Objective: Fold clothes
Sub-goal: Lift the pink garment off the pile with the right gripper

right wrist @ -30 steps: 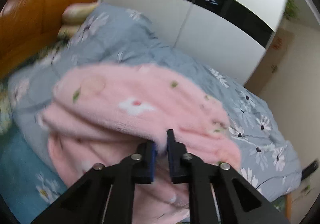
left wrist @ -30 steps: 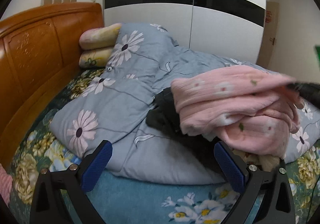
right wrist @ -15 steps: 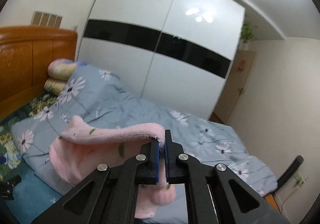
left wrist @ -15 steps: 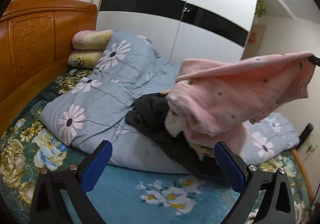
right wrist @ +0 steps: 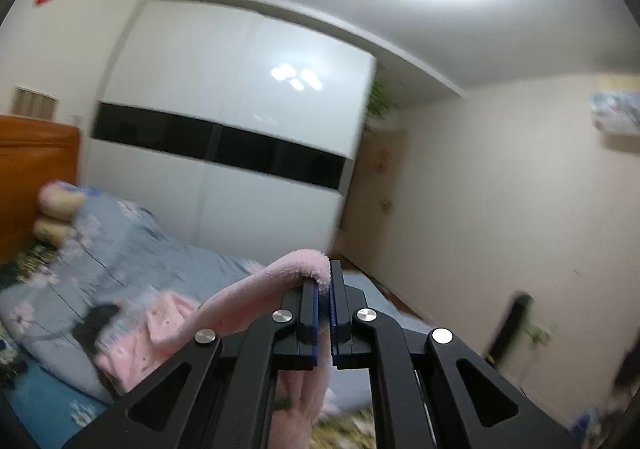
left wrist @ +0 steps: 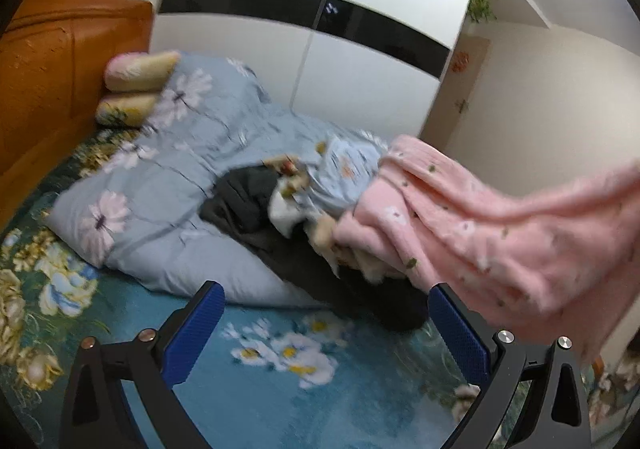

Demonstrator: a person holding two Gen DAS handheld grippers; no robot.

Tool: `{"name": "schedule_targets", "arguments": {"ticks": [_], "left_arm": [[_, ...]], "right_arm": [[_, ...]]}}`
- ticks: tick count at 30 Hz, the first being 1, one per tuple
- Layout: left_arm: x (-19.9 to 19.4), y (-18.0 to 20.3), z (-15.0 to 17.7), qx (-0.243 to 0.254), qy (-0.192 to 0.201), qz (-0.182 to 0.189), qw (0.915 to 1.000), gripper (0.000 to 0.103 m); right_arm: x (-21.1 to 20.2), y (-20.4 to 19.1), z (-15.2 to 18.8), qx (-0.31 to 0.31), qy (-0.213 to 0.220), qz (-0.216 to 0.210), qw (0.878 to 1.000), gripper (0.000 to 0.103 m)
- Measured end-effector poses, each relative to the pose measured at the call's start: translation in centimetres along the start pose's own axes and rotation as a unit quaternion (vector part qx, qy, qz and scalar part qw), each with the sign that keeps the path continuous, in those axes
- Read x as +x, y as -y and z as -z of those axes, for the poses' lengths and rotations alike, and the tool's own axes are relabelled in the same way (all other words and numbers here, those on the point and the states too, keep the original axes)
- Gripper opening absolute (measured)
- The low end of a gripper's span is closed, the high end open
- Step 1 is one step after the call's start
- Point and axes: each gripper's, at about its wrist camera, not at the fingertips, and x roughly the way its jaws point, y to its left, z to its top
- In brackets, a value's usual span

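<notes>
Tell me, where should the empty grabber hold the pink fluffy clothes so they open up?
Probably the loose lower edge of the pink garment, coming in from below. The right gripper already pinches one end high up, so the cloth hangs stretched in a slope above the open left gripper. That hanging edge is free of the dark clothes on the quilt.

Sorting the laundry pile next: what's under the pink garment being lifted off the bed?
Beneath the pink garment, held by the right gripper, lie a dark garment and cream-white clothing on the blue quilt. Whatever is further under the pink folds stays hidden.
</notes>
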Motion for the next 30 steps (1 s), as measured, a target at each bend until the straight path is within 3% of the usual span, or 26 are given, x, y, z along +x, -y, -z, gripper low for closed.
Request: {"name": "schedule_targets", "arguments": {"ticks": [3,7,11,14,19,25,30], "left_arm": [[1.4,1.8,1.0,0.017,-0.027,0.008,0.9995,0.103],[2.5,3.3,2.3,0.035,-0.049,0.009,0.9981,0.103],[3.0,3.6,3.2,0.039,-0.064,-0.004,0.9972,0.103],[3.2,3.8,3.8,0.038,-0.071,-0.004,0.9967,0.103],[2.9,4.6,3.9,0.040,-0.065,0.004,0.9971,0.103],[0.5,2.8,2.0,0.026,-0.024,-0.007,0.9993,0.103],[-3.9,-1.6,-0.6,0.004,0.031,-0.044,0.9986,0.103]], "right_arm": [[2.8,2.5,6.5,0.038,-0.098,-0.008,0.994,0.004],[5.3,3.1,16.6,0.078,-0.216,-0.018,0.973,0.004],[5.7,2.4,23.2,0.110,-0.290,-0.050,0.949,0.004],[7.0,1.8,24.6,0.145,-0.315,-0.098,0.933,0.004],[8.2,-0.5,19.2,0.185,-0.288,-0.202,0.918,0.004],[9.2,-8.6,9.2,0.183,-0.233,-0.339,0.893,0.004],[8.3,-16.6,-1.0,0.199,-0.167,-0.453,0.853,0.004]]}}
